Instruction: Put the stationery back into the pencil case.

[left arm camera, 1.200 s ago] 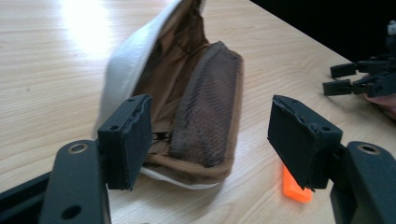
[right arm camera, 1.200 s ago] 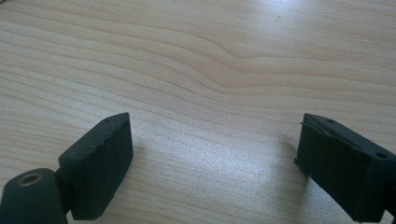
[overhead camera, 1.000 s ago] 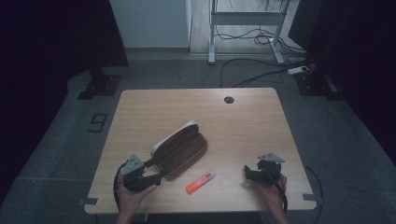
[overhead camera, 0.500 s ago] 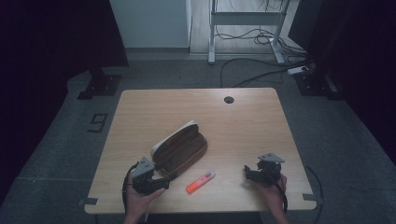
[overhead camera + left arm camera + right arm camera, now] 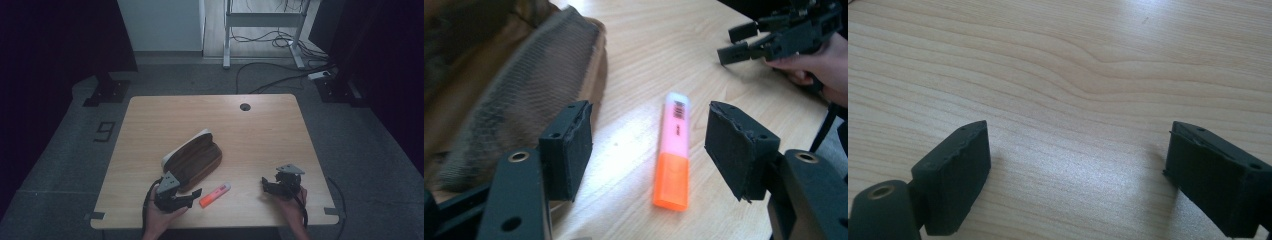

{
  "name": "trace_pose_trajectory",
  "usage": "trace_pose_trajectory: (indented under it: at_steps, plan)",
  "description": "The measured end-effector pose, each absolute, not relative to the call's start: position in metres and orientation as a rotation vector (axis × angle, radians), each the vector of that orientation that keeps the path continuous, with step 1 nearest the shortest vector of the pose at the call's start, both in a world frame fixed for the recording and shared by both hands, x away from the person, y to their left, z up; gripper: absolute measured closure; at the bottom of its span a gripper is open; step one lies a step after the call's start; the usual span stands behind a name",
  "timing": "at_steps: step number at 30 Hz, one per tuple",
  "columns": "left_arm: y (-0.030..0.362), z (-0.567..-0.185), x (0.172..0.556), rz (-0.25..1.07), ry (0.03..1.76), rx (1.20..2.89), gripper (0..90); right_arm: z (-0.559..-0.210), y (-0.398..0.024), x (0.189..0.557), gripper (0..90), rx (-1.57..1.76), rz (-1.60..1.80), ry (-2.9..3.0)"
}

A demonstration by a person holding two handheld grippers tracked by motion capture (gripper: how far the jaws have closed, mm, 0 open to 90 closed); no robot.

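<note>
An orange and pink highlighter (image 5: 215, 195) (image 5: 673, 155) lies flat on the wooden table (image 5: 250, 135) near its front edge. My left gripper (image 5: 192, 196) (image 5: 649, 145) is open just left of it, its jaws either side of the pen and a little short of it. A brown pencil case (image 5: 192, 161) (image 5: 509, 100) with a pale edge lies open behind and left of the pen. My right gripper (image 5: 265, 184) (image 5: 1075, 165) rests open at the front right, over bare wood, nothing between its jaws.
A round cable hole (image 5: 245, 106) sits near the table's far edge. In the left gripper view the right gripper (image 5: 774, 40) and its hand show at the upper right. Cables and a metal frame (image 5: 260, 30) stand on the floor behind the table.
My left gripper has moved right along the front edge, from beside the case's end to the highlighter. The right gripper has stayed put.
</note>
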State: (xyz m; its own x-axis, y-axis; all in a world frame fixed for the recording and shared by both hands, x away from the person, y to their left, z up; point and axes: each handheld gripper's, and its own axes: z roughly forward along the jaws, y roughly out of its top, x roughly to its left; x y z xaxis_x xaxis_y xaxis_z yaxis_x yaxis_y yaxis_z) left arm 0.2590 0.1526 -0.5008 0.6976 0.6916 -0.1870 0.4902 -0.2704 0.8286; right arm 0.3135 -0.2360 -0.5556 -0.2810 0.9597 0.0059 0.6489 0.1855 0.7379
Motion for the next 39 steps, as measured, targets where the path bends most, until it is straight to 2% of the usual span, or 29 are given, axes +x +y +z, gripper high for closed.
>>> trace_pose_trajectory:
  at_steps: [22, 39]
  plan:
    - [0.115, -0.529, 0.257, 0.224, 0.882, 2.093, 39.0, -0.556, -0.236, 0.314, 10.6, 1.505, 0.888, 2.003]
    - [0.106, -0.540, 0.259, 0.196, 0.916, 2.160, 45.4, -0.556, -0.236, 0.313, 10.7, 1.505, 0.889, 2.003]
